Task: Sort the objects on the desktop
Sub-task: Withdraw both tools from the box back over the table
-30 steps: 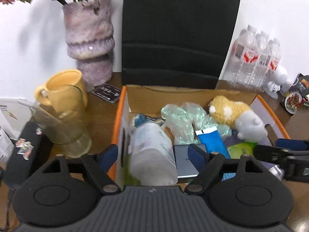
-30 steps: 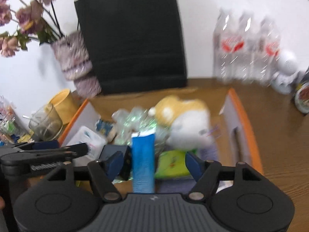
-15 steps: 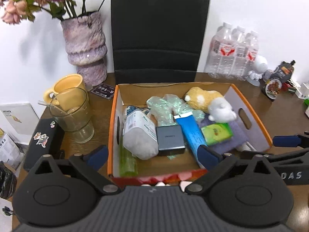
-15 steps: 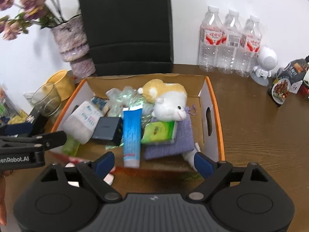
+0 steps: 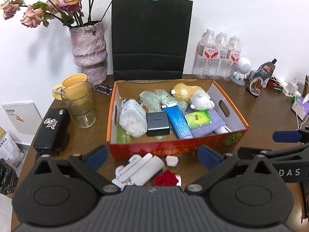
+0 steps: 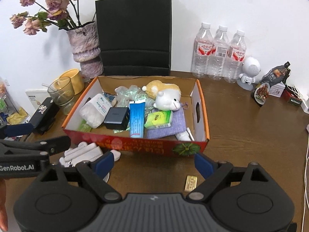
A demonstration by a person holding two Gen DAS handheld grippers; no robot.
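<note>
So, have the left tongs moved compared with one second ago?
Yes. The left tongs have pulled back and up from the cardboard box: earlier their tips were over its contents, now they are before its front wall, open and empty.

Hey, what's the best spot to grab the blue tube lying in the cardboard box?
Judging by its pose, grip the blue tube across its narrow width near the middle, from above. It lies flat, lengthwise toward the cardboard box front; the black charger block crowds one side, the green packet the other.

A printed cardboard box (image 6: 146,145) sits on the smooth wood-grain table (image 6: 241,135), holding a fluffy plush toy (image 6: 168,96).
</note>
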